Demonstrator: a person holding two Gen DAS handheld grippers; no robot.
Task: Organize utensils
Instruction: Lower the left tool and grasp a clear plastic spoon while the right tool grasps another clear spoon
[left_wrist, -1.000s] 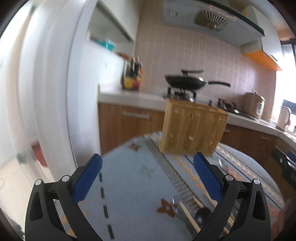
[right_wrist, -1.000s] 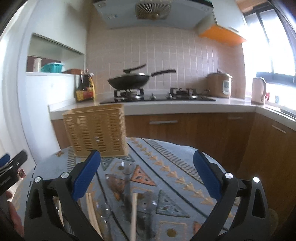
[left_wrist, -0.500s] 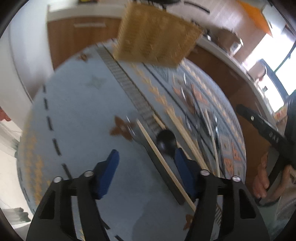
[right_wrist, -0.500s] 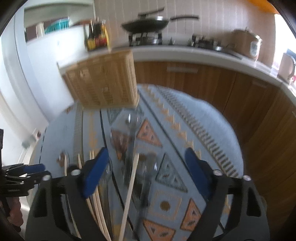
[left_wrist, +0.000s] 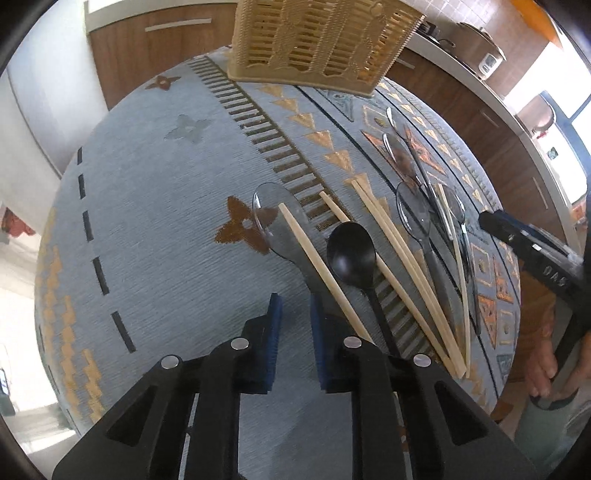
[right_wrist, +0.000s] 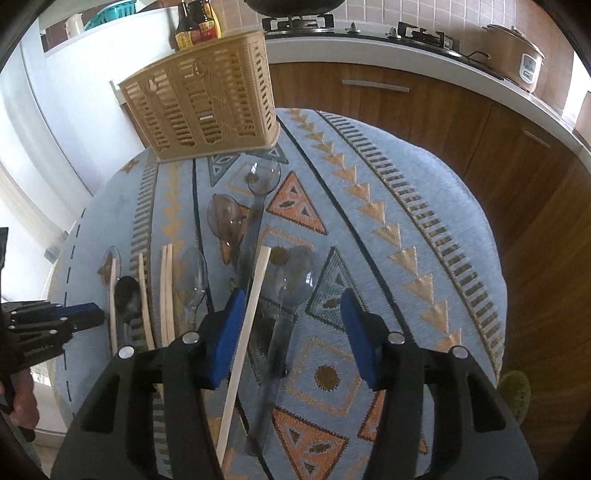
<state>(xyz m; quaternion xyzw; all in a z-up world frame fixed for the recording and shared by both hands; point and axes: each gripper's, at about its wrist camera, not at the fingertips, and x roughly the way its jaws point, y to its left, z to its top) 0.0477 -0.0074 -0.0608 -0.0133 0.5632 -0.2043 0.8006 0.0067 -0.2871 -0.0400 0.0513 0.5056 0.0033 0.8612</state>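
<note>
Several spoons and chopsticks lie on a round table with a patterned blue cloth (left_wrist: 155, 206). A tan slatted utensil basket (left_wrist: 317, 40) stands at the far edge; it also shows in the right wrist view (right_wrist: 203, 99). My left gripper (left_wrist: 295, 306) is nearly shut and empty, just above the handle of a clear spoon (left_wrist: 273, 221), beside a black spoon (left_wrist: 351, 254) and a chopstick (left_wrist: 317, 258). My right gripper (right_wrist: 295, 310) is open above a clear spoon (right_wrist: 291, 284) and a chopstick (right_wrist: 251, 310).
Wooden cabinets and a counter with a stove, a rice cooker (right_wrist: 517, 59) and sauce bottles (right_wrist: 195, 26) stand behind the table. A white wall is on the left. The table edge curves close on the right.
Both grippers have tilted down and come lower over the utensils. The left gripper's jaws have closed from wide open to a narrow gap. The right stays open.
</note>
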